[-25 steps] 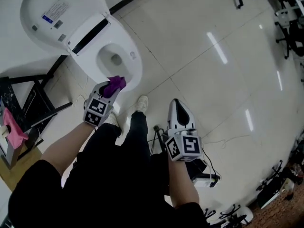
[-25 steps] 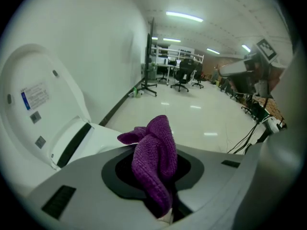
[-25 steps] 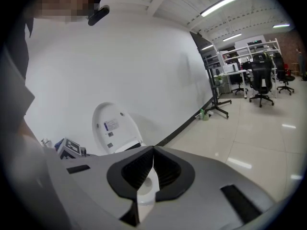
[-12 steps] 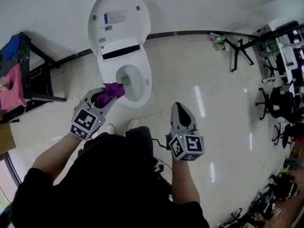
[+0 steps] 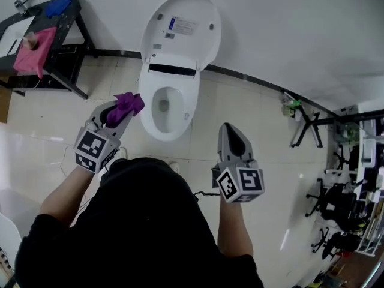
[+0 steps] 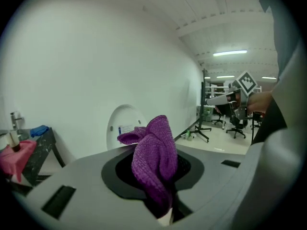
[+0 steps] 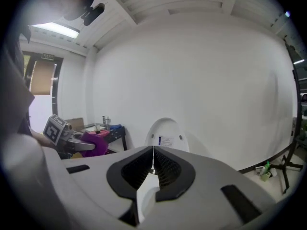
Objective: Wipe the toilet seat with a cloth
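Nubby purple cloth (image 6: 154, 159), glossy oval seat (image 5: 183, 110)

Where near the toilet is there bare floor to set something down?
The tiled floor right of the toilet, up to the black stand by the wall, is bare. Crowded: the black table at left and the chairs far right.

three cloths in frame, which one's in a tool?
The purple cloth, pinched in the left tool beside the toilet. The pink cloth and blue one lie on the black table, untouched.
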A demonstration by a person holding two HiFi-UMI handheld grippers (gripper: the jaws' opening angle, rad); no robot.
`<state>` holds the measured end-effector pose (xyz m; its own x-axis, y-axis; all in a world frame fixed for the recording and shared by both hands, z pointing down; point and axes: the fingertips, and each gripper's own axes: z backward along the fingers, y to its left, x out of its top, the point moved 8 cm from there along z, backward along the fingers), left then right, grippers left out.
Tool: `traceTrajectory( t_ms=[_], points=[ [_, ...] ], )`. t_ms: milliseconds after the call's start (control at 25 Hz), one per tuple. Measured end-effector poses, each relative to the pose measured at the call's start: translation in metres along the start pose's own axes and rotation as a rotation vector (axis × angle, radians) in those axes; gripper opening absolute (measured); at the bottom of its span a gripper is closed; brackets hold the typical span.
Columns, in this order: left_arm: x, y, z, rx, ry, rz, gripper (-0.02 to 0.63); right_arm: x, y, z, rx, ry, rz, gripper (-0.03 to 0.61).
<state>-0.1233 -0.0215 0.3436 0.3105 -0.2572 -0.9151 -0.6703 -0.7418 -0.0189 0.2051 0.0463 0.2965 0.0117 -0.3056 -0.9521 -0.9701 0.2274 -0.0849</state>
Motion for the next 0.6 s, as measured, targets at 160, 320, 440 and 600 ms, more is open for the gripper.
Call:
traceTrajectory(
  t_ms=[160,320,440,600],
  points=[
    [0.021,-0.067,-0.008,0.026,-0.032,0.017,0.1,-0.001,-0.026,0.017,0.12,0.043,0.042,0.023],
    [0.031,-0.119,-0.001,0.047,-0.059,0.002,0.1,-0.01,-0.036,0.034,0.203,0.055,0.077,0.023],
    [0.029,-0.142,0.005,0.04,-0.06,0.017,0.1,-0.014,-0.032,0.044,0.227,0.042,0.073,0.023],
    [0.028,-0.156,0.012,0.019,-0.064,0.027,0.1,-0.012,-0.017,0.052,0.256,0.012,0.072,0.023]
  ],
)
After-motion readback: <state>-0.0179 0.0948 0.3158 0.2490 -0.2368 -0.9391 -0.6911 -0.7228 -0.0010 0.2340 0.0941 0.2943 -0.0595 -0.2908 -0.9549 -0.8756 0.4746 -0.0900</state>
